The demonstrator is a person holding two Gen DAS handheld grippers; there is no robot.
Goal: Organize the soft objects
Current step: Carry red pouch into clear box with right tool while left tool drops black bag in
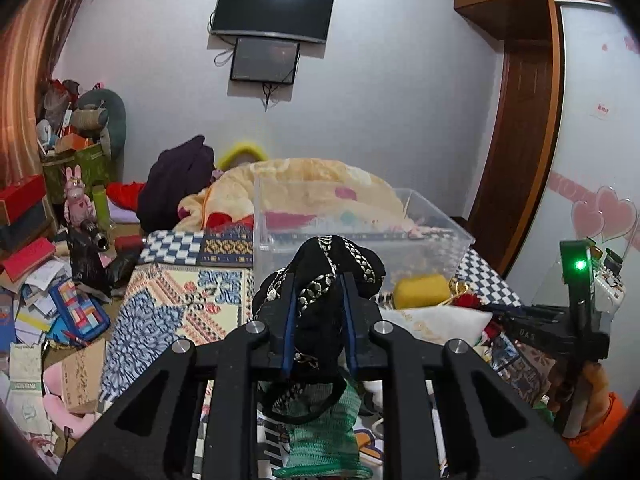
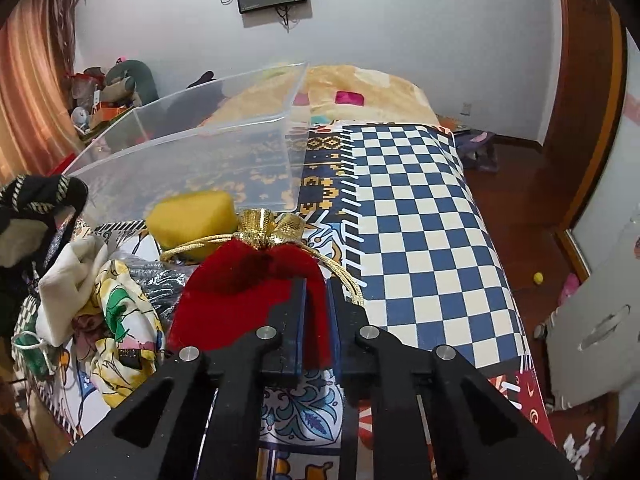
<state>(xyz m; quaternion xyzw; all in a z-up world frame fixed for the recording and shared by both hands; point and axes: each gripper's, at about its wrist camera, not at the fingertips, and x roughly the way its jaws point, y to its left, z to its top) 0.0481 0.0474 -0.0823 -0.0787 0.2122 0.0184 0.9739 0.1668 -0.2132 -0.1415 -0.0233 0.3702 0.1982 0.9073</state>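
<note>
The clear plastic bin (image 1: 360,236) fills the middle of my left view, sitting on the patterned bedspread (image 1: 176,300) with a yellow sponge (image 1: 420,286) just in front of its near wall, and a heap of loose fabrics (image 2: 100,300) lies at lower left of my right view. My left gripper (image 1: 319,304) is pinching a black trimmed cloth (image 1: 332,264) at lower centre, lifted in front of the bin wall, while my right gripper (image 2: 318,320) is pressed onto one edge of a red velvet pouch (image 2: 240,292) at centre. I judge that the pouch, nipped so near its edge, could slip out on the way over, its gold drawstring (image 2: 340,276) could snag the bin rim, and the bunched cloth's hanging loop could drag across the sponge.
</note>
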